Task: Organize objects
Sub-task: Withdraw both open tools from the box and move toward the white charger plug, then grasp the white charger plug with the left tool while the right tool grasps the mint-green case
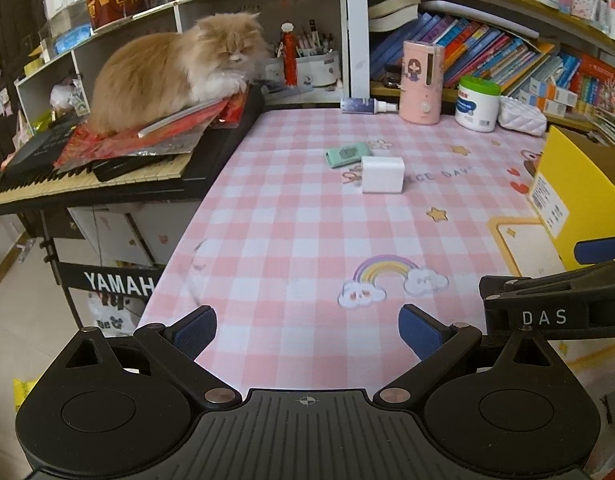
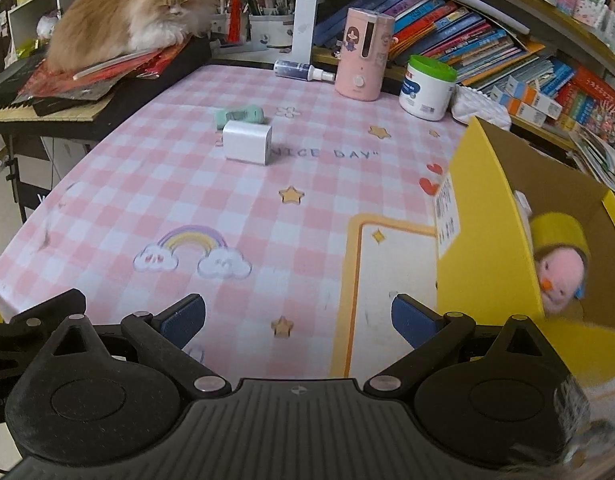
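Pink toy [image 2: 560, 280] half-hidden behind yellow box [image 2: 487, 216] wall

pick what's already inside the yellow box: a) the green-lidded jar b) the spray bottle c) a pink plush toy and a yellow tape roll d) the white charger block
c: the right wrist view shows a pink plush toy and a yellow tape roll inside the yellow box.

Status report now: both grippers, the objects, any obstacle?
Left gripper and right gripper open, empty. White charger, green item on table. Path clear.
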The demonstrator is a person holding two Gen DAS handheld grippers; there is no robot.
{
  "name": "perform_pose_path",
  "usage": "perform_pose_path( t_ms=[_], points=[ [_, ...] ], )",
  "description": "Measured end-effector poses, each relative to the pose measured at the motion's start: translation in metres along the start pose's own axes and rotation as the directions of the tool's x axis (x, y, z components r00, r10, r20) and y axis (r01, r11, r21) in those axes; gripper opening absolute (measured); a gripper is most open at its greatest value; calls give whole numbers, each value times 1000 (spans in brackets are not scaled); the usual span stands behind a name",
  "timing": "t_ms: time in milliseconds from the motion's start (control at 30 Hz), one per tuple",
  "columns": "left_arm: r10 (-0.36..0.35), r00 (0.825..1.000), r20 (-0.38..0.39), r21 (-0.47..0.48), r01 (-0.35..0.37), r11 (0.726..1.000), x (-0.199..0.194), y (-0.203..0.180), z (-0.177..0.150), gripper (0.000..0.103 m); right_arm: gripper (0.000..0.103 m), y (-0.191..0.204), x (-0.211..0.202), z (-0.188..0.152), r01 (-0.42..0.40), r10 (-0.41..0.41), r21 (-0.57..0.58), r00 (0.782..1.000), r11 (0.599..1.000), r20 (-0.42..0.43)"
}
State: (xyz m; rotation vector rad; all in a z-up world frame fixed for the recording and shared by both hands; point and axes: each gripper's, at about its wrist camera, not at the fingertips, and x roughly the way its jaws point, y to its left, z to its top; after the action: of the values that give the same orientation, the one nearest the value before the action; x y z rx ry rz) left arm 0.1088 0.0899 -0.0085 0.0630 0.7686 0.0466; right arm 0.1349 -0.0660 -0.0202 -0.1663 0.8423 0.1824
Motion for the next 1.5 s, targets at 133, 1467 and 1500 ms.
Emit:
perform_pose_path(
  t_ms=[133,1467,1500],
  points=[
    [3,1000,-2,-14,-3,1000,15,-2,15,99,100,-5,15,17,-13,13,-4,1000,1000,1],
    [-111,994,25,-41,112,993,183,-52,115,97,98,-53,134,155,-57,54,60,997,997,53],
    [-114,993,28,-46,115,992,185,-53,115,94,98,-53,135,156,-56,53,56,997,997,55]
  ],
)
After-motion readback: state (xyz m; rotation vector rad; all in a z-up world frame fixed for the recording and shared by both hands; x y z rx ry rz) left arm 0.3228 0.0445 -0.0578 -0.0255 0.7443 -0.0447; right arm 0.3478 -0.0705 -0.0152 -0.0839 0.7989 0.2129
